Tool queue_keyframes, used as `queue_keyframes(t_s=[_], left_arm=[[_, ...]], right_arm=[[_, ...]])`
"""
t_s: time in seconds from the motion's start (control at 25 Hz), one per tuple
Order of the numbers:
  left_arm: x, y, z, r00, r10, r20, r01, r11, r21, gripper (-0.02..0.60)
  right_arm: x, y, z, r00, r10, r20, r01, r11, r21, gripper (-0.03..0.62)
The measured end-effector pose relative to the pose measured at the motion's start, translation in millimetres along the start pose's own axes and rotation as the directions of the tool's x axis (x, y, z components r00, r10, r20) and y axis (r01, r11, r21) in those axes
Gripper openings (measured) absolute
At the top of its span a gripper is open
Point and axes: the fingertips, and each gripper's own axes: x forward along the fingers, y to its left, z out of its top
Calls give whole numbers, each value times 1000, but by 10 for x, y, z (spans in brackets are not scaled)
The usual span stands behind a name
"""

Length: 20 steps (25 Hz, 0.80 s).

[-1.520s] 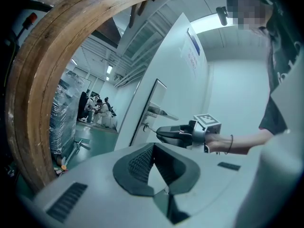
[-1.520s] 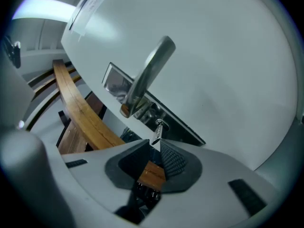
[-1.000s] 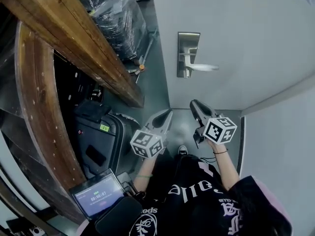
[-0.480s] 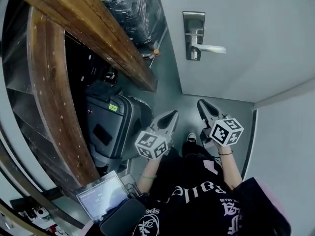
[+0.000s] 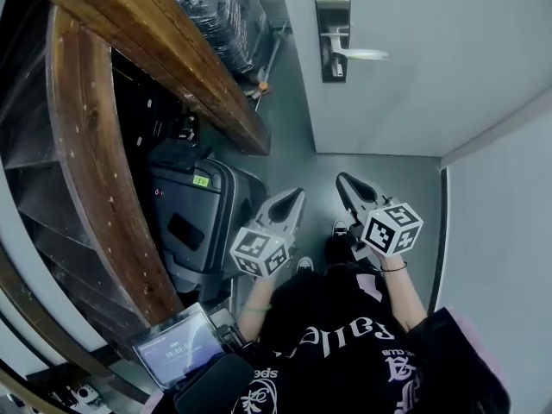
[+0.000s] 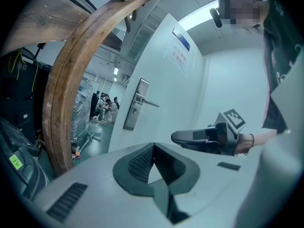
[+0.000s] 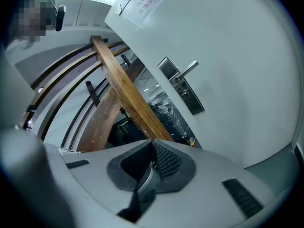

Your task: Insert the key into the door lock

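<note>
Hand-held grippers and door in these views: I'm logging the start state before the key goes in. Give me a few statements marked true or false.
1. The right hand-held gripper is shut on a silver key. True.
2. The left hand-held gripper holds a key as well. False: its jaws are shut with nothing between them.
3. The key is in the lock. False: both grippers are well short of the lock plate.
4. In the head view, the lever points right. True.
</note>
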Motion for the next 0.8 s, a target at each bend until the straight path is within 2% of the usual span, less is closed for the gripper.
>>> queue_keyframes(t_s=[0.4, 0.56, 0.8], left_arm=[[-1014, -178, -370, 995, -98, -25, 99, 995, 24, 5], [-1209, -371, -506, 989, -146, -39, 147, 989, 16, 5], [-1257, -751, -588, 975, -218, -43, 219, 976, 17, 5]], right_arm=[[-433, 835, -885, 997, -63, 44, 61, 996, 61, 31], [-669, 1080, -1118, 996, -83, 39, 81, 995, 58, 31], [-1027, 1201, -1219, 992, -116, 50, 113, 992, 62, 29]])
